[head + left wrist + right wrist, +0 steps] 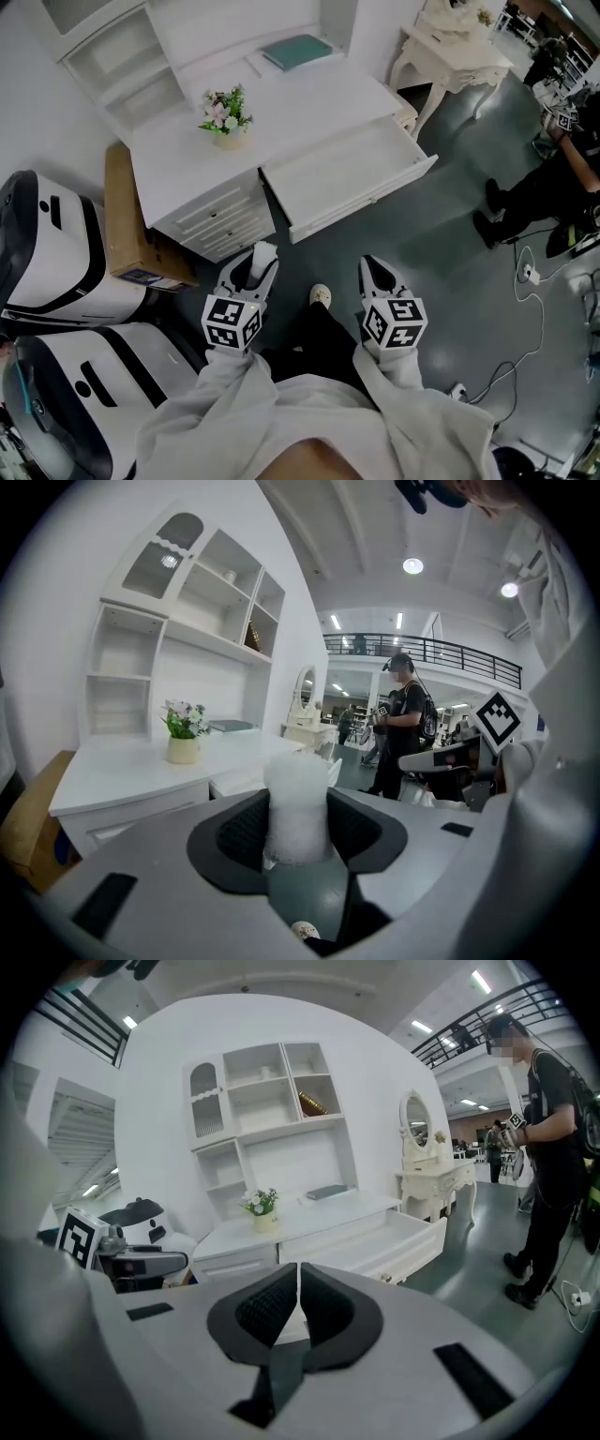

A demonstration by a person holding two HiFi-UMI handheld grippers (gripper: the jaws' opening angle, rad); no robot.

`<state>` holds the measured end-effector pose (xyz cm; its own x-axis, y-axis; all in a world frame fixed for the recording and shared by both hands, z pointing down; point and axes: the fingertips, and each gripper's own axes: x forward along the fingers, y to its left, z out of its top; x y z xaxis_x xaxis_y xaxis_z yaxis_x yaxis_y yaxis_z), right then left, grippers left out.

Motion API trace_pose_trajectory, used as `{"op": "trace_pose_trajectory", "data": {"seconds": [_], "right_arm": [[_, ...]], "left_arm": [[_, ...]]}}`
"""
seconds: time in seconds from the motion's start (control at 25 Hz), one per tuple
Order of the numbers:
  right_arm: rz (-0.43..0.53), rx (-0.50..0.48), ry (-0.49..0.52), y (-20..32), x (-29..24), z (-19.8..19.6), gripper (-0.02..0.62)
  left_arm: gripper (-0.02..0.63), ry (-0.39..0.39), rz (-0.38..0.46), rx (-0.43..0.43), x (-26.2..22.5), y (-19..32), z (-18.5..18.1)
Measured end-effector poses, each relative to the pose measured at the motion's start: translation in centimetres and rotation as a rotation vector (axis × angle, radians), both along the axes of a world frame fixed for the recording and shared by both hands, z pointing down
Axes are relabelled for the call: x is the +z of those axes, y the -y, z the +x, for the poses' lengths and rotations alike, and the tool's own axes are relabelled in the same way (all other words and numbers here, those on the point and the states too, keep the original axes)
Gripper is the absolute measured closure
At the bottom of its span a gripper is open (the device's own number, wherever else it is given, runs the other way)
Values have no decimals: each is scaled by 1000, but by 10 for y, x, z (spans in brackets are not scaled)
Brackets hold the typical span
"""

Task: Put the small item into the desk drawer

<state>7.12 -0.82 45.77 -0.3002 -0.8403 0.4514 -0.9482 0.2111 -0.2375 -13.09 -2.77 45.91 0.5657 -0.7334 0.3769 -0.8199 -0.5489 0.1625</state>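
Observation:
The white desk (281, 103) stands ahead with its wide drawer (349, 174) pulled open and bare inside. My left gripper (260, 264) hovers over the floor in front of the desk's left drawer column, shut on a small white frosted item (265, 251). In the left gripper view that item (297, 799) stands upright between the dark pads of the left gripper (298, 829). To its right, my right gripper (374, 273) hangs below the open drawer's front edge. The right gripper (298, 1296) has its pads pressed together with nothing held, and the open drawer (405, 1241) lies ahead of it.
A flower pot (226, 118) and a teal book (297, 52) sit on the desk. A cardboard box (129, 225) and two white machines (56, 258) crowd the left. A dressing table (452, 49), a seated person (548, 183) and floor cables (527, 286) are on the right.

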Motion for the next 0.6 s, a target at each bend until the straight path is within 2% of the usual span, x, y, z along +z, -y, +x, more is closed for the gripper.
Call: {"op": "trace_pose_trajectory", "data": {"seconds": [0.6], "right_arm": [[-8,-65,-1,125,4,29,560]], "left_arm": [[416,3,-7,-38,2,115,32]]}}
